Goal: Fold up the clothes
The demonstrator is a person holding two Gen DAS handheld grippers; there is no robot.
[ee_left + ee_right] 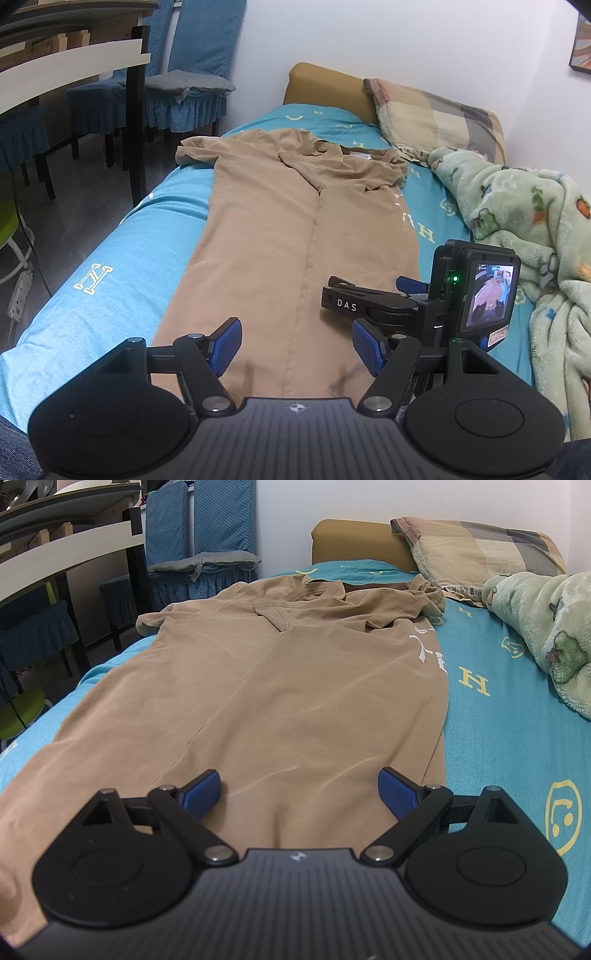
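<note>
Along the bed's [517,709] middle a tan shirt [258,686] lies flat lengthwise, hem at the near edge beneath the left gripper [295,350] and right gripper [299,794], both spread and empty; folding seems unstarted, so next pinch the hem corners.

Shirt's [280,229] near hem sits under the left gripper's [297,349] body, so can't see it. In the right view its near-left corner runs off frame. White print [430,648] beyond the right gripper [301,795] wraps under the fold, unreadable. Blanket [524,229] gets cropped on the right.
</note>
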